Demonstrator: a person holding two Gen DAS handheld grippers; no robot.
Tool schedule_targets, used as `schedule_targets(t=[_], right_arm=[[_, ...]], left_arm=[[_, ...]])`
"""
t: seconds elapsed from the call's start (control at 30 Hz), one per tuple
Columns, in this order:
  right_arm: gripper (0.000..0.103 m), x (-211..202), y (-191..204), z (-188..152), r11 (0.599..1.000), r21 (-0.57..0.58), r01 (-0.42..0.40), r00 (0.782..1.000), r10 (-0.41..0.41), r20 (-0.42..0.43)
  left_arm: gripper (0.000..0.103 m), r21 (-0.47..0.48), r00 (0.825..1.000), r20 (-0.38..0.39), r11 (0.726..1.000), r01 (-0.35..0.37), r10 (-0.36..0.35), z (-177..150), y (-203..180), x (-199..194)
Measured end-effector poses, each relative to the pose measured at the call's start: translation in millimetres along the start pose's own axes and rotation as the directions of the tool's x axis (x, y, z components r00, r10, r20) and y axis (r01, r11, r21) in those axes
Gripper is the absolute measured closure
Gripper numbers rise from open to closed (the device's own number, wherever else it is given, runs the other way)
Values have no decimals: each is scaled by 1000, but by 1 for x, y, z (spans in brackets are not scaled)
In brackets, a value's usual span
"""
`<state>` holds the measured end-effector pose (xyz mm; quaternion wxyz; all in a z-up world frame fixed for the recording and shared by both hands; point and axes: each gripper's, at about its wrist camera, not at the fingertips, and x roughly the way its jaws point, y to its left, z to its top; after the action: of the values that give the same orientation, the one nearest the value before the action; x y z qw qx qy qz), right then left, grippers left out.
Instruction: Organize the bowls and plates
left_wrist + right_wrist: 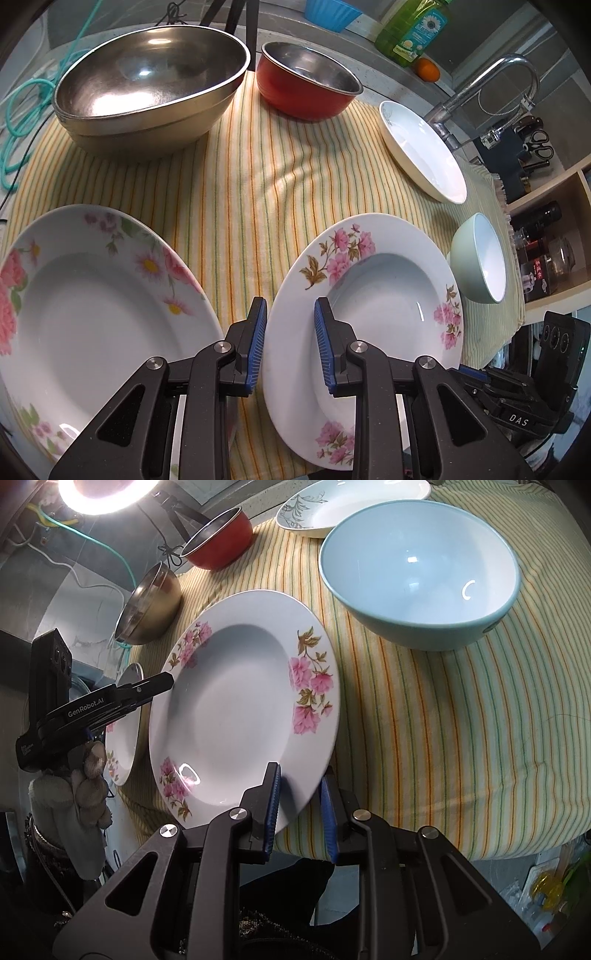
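Observation:
A white plate with pink flowers (pixel 373 295) (pixel 236 709) is tilted above the striped cloth (pixel 251 177). My left gripper (pixel 290 325) straddles its left rim with a gap at the pads. My right gripper (pixel 300 786) straddles the opposite rim, also with a gap. A second flowered plate (pixel 92 314) lies at the left. Two nested steel bowls (pixel 147 88), a red bowl (pixel 306 81), a white plate (pixel 424 155) and a pale blue bowl (pixel 480 258) (pixel 421 572) stand on the cloth.
A faucet (pixel 487 88), a green bottle (pixel 413 29) and an orange (pixel 428 70) stand behind the cloth. Shelves with jars (pixel 546 258) are at the right. A ring light (pixel 107 491) shines at the far left.

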<state>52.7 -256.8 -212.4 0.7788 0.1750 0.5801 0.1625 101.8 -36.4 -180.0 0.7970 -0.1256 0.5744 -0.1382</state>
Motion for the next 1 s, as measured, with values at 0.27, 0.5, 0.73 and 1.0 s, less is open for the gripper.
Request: schedule_targets(t=[0.27,0.5,0.73,1.0], right_arm=[[79,0,0,0,1000,-9,8,1000,-8,-2],[76,-7,6,-1,997,-43,62,998,-62,16],[59,-28,15,1,993,-76,94,992,-86,92],[38,-47,47,14,985,-156,80,981,-50,186]], left_arm=[[79,-4,1000,2,1000,3,-3,-2,0,-1],[79,-7,1000,1,1000,16,-16,-4,1,-5],[66,6,998,55,1000,12,-13,-2,3,-24],[57,-20,991,131,1000,4,-1,-4,17,-54]])
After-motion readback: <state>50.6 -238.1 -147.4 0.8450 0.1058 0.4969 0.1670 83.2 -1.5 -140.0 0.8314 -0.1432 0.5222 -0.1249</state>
